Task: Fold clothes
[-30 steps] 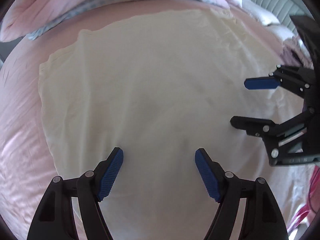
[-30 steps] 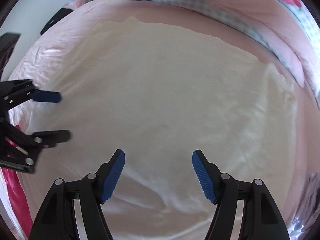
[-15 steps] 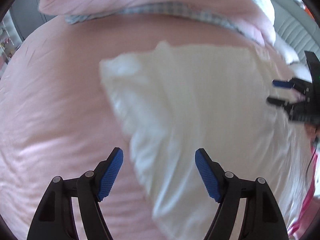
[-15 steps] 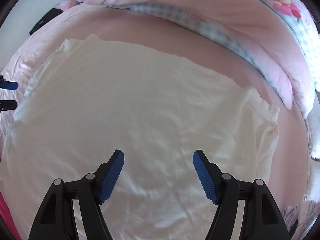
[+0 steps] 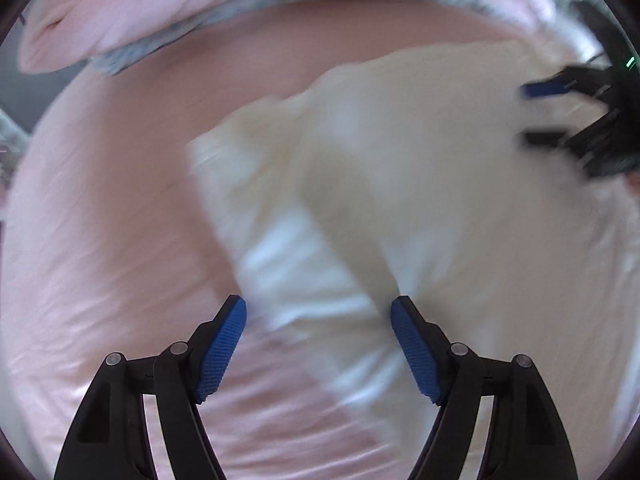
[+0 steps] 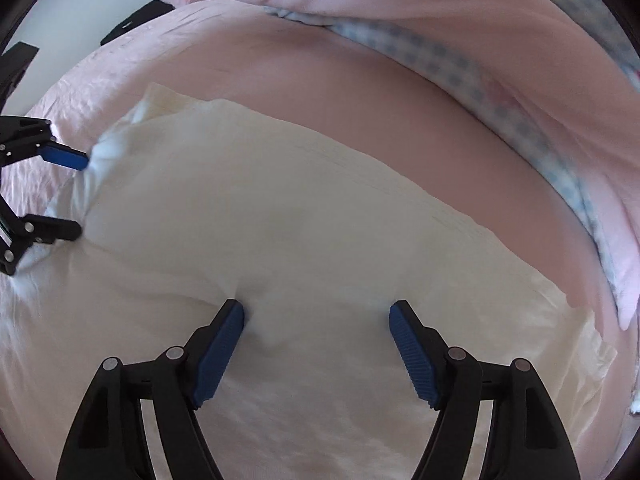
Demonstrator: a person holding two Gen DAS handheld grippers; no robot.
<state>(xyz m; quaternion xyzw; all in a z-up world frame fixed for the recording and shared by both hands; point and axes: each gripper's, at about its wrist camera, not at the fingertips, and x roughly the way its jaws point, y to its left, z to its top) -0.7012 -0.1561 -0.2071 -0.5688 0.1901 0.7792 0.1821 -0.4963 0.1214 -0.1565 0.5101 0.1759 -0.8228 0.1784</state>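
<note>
The cream garment point(image 6: 304, 216) is spread on the pink bed sheet point(image 6: 320, 92), its far-left corner now bunched where it earlier lay flat. The left gripper point(image 5: 318, 312), jaws apart and empty, is now seen over the garment's left edge instead of its middle. The right gripper point(image 6: 316, 312), also spread and holding nothing, is pressed onto the cloth. A pink quilt point(image 6: 400, 4) is piled behind.

Both cameras are riding on the grippers, looking steeply down and close along their own fingers at the bed point(image 6: 280, 68). The left view is facing the cream garment's point(image 5: 400, 168) left edge; the right is looking over its middle point(image 6: 320, 216). They are sharing the garment, the rolled pink quilt point(image 5: 160, 12) beyond, and each other's gripper at the frame edge.
</note>
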